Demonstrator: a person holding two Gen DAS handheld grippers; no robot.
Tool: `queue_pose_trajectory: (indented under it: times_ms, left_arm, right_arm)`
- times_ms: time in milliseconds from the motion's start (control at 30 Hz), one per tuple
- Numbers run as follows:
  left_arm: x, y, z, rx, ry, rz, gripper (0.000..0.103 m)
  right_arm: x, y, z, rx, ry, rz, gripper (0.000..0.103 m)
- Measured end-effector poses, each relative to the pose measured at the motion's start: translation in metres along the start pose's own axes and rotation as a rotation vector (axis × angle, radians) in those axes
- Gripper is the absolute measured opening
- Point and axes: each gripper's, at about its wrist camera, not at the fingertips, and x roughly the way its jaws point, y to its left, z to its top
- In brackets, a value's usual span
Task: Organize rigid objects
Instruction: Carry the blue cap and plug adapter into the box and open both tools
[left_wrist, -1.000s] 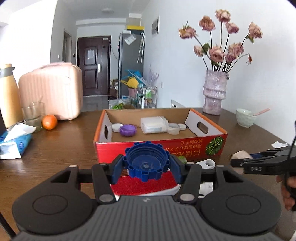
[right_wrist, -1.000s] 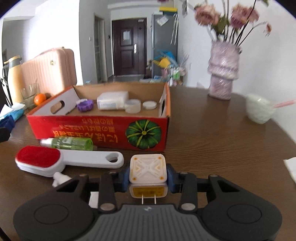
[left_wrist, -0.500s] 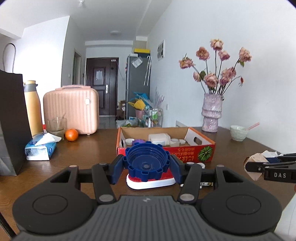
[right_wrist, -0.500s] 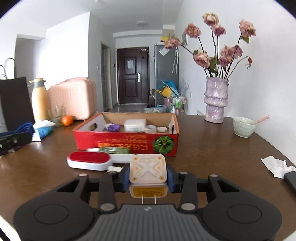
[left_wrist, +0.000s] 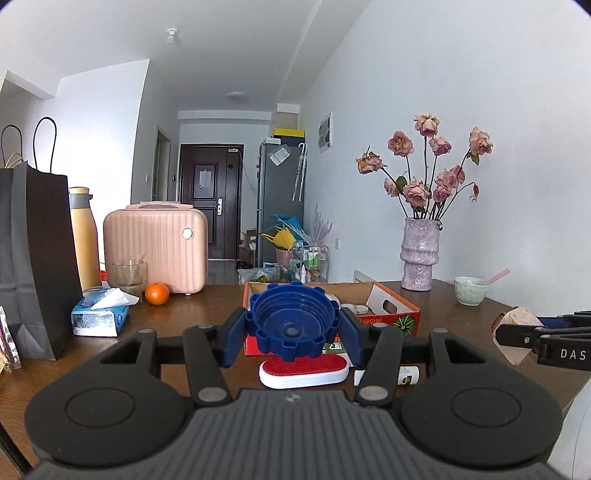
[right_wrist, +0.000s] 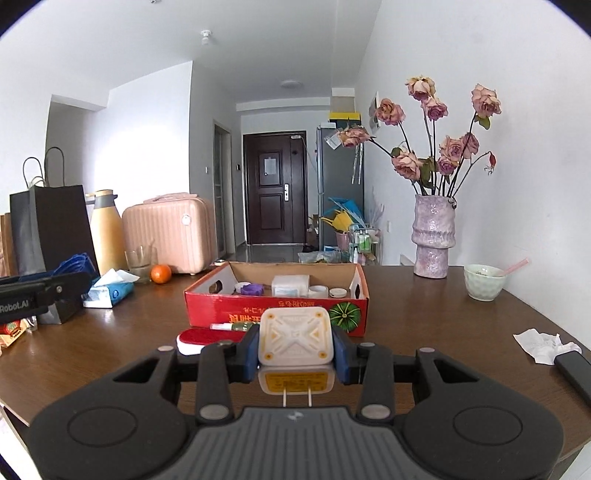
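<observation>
Fingers (left_wrist: 236, 334) of left gripper (left_wrist: 291, 332) clamped on blue cap (left_wrist: 293, 319); right gripper (right_wrist: 294, 350) pinching white plug (right_wrist: 294, 338). Both mid-carry, lower centre of frame. Next: bring each over box (right_wrist: 277, 308), release inside.

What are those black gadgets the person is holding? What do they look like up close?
Each is a handheld clamp. The left gripper and right gripper share a ribbed grey body, two round black discs, black linkage bars with silver rivets, and blue-padded fingers. Seen from the side, white lettering reads "DAS" on one and "Robot.AI" on the other.
</observation>
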Motion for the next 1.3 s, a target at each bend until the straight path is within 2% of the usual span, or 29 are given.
queue_pose_trajectory:
  times_ms: [233, 433, 567, 800, 900, 1000, 1067, 1167, 1300]
  left_arm:
    - [0.012, 0.005, -0.003, -0.012, 0.027, 0.0, 0.054]
    - [0.048, 0.013, 0.004, -0.013, 0.045, -0.012, 0.054]
    - [0.085, 0.017, 0.014, 0.005, 0.028, 0.01, 0.054]
    - [0.183, 0.029, 0.033, 0.036, 0.083, -0.016, 0.054]
    - [0.24, 0.037, 0.039, 0.024, 0.167, -0.059, 0.054]
    - [0.314, 0.045, 0.035, -0.009, 0.32, -0.074, 0.054]
    - [0.361, 0.048, 0.028, 0.002, 0.432, -0.053, 0.054]
    - [0.41, 0.053, 0.016, 0.009, 0.531, -0.014, 0.054]
    - [0.432, 0.046, 0.012, 0.076, 0.544, -0.029, 0.055]
  right_arm:
    - [0.012, -0.003, 0.003, 0.018, 0.013, 0.006, 0.038]
    - [0.046, -0.01, 0.018, 0.02, 0.03, 0.011, 0.038]
    - [0.085, -0.019, 0.034, 0.033, 0.06, 0.018, 0.038]
    - [0.169, -0.036, 0.071, 0.029, 0.125, 0.047, 0.038]
    - [0.22, -0.045, 0.09, 0.004, 0.159, 0.047, 0.038]
    - [0.289, -0.058, 0.101, -0.003, 0.266, 0.04, 0.038]
    - [0.333, -0.065, 0.103, 0.009, 0.35, 0.017, 0.038]
    - [0.39, -0.071, 0.099, -0.02, 0.454, -0.042, 0.038]
    - [0.443, -0.07, 0.089, -0.077, 0.552, -0.109, 0.038]
